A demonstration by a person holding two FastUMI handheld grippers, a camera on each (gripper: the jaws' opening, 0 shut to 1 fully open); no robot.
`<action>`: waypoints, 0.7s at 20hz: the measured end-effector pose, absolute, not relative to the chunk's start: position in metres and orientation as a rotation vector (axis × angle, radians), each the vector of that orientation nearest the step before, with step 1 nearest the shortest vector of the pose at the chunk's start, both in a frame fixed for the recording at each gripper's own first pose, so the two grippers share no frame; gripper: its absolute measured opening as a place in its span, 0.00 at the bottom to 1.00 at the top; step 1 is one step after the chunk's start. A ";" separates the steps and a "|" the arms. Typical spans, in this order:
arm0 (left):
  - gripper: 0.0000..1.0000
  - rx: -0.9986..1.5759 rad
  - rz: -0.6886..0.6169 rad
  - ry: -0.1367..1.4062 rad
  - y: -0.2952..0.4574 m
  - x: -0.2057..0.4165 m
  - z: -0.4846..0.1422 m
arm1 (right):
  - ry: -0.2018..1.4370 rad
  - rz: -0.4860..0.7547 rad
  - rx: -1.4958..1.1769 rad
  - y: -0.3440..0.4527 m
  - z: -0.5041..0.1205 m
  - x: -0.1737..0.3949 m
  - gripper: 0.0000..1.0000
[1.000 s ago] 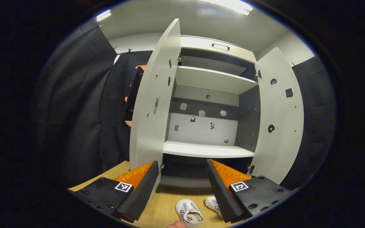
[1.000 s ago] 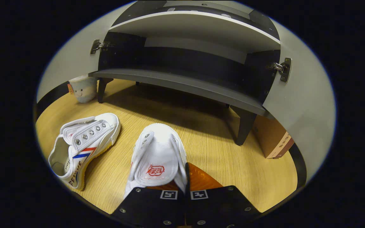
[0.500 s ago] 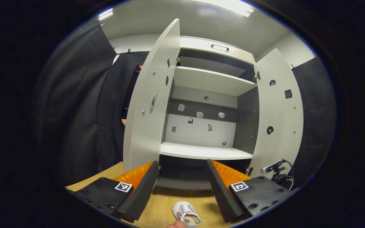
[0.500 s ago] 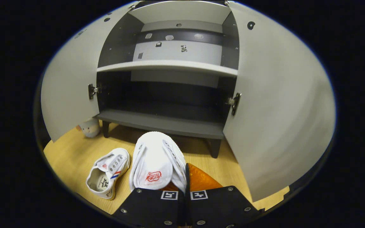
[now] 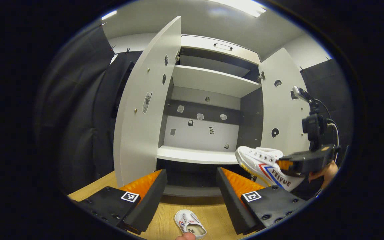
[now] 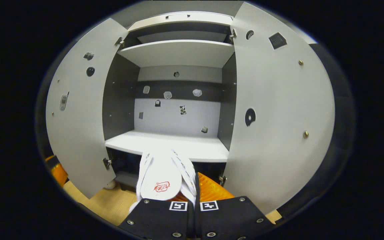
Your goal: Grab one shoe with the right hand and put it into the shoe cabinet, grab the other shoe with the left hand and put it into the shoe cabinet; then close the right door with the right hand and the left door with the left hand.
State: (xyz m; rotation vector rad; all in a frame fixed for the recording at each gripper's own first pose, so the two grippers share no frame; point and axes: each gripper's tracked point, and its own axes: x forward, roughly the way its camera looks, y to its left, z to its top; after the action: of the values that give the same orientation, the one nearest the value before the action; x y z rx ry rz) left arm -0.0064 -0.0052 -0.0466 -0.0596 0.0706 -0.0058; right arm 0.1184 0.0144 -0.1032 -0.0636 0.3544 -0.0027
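Note:
My right gripper [image 6: 195, 191] is shut on a white canvas shoe [image 6: 160, 173], held in the air in front of the cabinet's white middle shelf [image 6: 168, 145]. In the left gripper view that shoe [image 5: 267, 165] hangs at the right with its toe toward the cabinet, the right gripper [image 5: 298, 161] clamping its heel end and a hand [image 5: 325, 173] behind it. The other white shoe [image 5: 190, 226] lies on the wooden floor [image 5: 165, 216] below my left gripper [image 5: 192, 190], which is open and holds nothing. Both cabinet doors, left [image 5: 142, 110] and right [image 5: 280, 113], stand wide open.
The cabinet has an upper shelf [image 5: 212, 80], a dark bottom shelf [image 5: 192, 190] near the floor and small stickers on its back wall [image 6: 178, 110]. The open right door [image 6: 278, 110] stands close beside the held shoe. Black cloth walls flank the cabinet.
The right gripper has lifted its shoe off the floor up to the level of the middle shelf. The other shoe stays on the floor. The left gripper has barely moved.

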 end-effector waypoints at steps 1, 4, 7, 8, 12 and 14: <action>0.96 -0.058 -0.010 0.067 -0.006 -0.006 -0.045 | 0.338 -0.012 -0.077 0.014 -0.092 0.137 0.00; 0.96 -0.053 -0.008 0.048 -0.004 -0.004 -0.040 | 0.306 -0.046 -0.119 0.016 -0.067 0.203 0.00; 0.96 -0.060 -0.006 0.058 -0.003 -0.006 -0.043 | 0.347 -0.084 -0.120 0.017 -0.082 0.272 0.00; 0.96 -0.056 0.000 0.063 -0.001 -0.006 -0.045 | 0.385 -0.091 -0.110 0.019 -0.094 0.290 0.00; 0.96 -0.029 0.025 0.086 0.006 -0.004 -0.053 | 0.500 -0.131 -0.128 0.023 -0.149 0.349 0.00; 0.96 -0.029 0.038 0.087 0.010 -0.006 -0.054 | 0.547 -0.156 -0.169 0.021 -0.172 0.364 0.00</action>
State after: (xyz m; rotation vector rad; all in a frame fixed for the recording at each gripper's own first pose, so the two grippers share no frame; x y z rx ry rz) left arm -0.0056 0.0099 -0.0537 -0.0288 0.0871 0.0380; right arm 0.3643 0.0214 -0.1717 -0.1688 0.5471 -0.1556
